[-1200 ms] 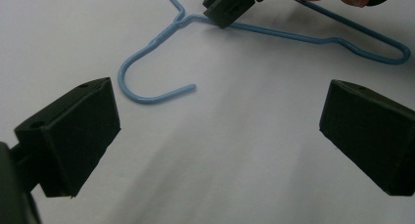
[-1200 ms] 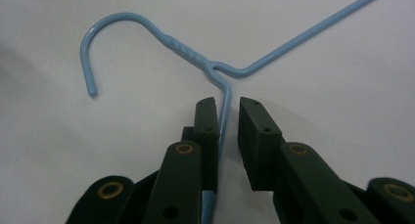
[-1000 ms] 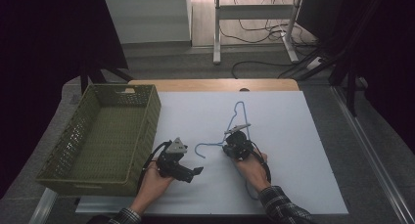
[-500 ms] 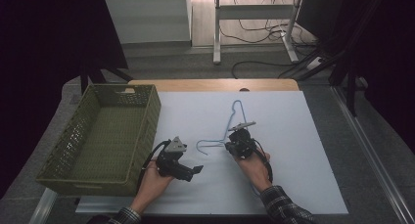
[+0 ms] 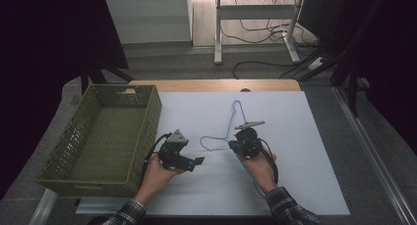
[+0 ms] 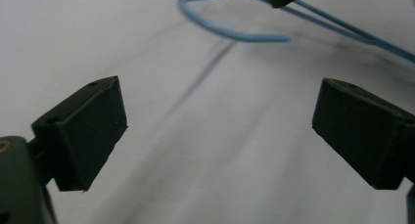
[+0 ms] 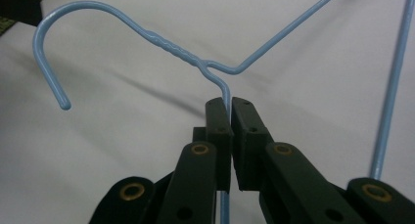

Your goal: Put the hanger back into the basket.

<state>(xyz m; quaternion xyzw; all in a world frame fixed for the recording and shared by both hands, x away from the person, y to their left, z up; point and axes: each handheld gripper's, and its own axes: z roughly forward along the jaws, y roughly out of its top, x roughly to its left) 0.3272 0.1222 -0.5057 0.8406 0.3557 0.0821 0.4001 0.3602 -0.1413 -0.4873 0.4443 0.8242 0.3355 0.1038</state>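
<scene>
Right claw (image 7: 230, 111) is clamped tight on the thin blue wire coat hanger (image 7: 176, 50), pads pinching the wire shoulder just below the twisted neck; the hook curls off to the upper left in the right gripper view. In the high view the right claw (image 5: 239, 142) sits near the person's edge of the white-covered counter (image 5: 305, 151), and the hanger (image 5: 231, 124) runs from it away toward the far side, hook end pointing left toward the other hand. It looks raised at the gripped end, with a shadow under the hook; whether the far end rests on the counter cannot be told.

Left claw (image 6: 220, 131) has its jaws standing wide with nothing between them, and they have just been closing a little; it faces the hook (image 6: 230, 28), which hangs a bit ahead, not touching. In the high view the left claw (image 5: 195, 161) is near the hanger hook, apart from it.

Farther left, an olive-green plastic lattice basket (image 5: 147, 107) stands on the counter's left edge.

Step in hand, as I judge it: hanger picked up by the right claw, lift under way. Next move likely calls for the left claw to close in on the hook or neck to steady it, or for a carry over to the basket while keeping the thin wire from swivelling in the pinch.
</scene>
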